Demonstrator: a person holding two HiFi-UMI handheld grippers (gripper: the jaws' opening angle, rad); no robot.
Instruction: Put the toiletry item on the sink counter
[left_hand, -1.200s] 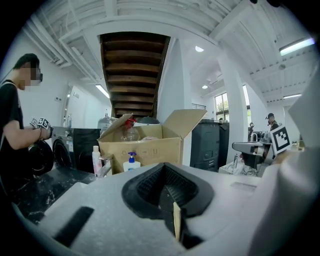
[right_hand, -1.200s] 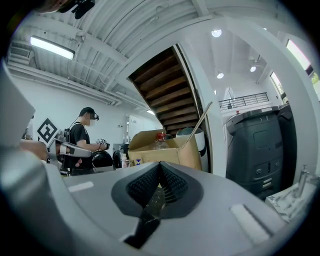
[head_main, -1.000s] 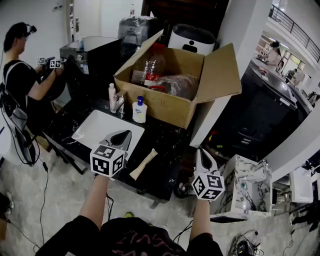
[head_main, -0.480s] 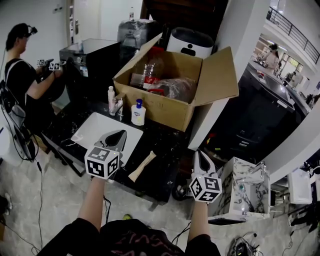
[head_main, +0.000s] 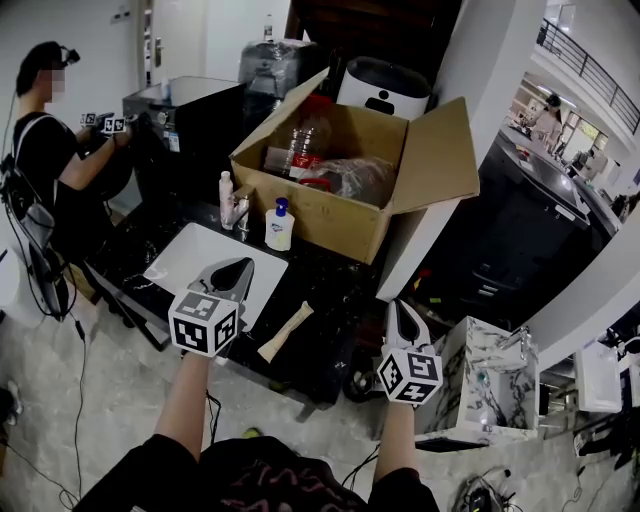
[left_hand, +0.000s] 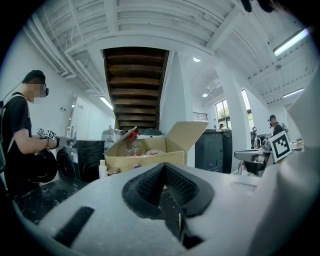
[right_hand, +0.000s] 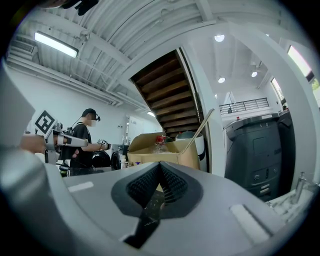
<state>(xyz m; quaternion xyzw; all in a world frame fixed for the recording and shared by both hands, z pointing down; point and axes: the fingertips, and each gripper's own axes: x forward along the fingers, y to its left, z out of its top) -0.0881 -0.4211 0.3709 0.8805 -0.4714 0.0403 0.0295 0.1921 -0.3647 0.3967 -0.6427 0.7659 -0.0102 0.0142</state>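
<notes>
A cream tube (head_main: 287, 330) lies on the dark sink counter (head_main: 330, 300) near its front edge, between my two grippers. A white pump bottle with a blue cap (head_main: 280, 225) and a small white bottle (head_main: 226, 195) stand by the faucet (head_main: 241, 208). My left gripper (head_main: 243, 264) is shut and empty above the white basin (head_main: 190, 255), left of the tube. My right gripper (head_main: 399, 304) is also shut and empty, off the counter's right end. The left gripper (left_hand: 164, 167) and the right gripper (right_hand: 160, 167) each show their pads pressed together in their own views.
An open cardboard box (head_main: 350, 175) with bottles and a bag stands at the back of the counter, also seen as the box (left_hand: 150, 150) from the left gripper. A person (head_main: 40, 150) with grippers works at the far left. A marbled cabinet (head_main: 495, 385) stands to the right.
Both grippers have drifted slightly left and stay shut. The tube and the bottles have not moved.
</notes>
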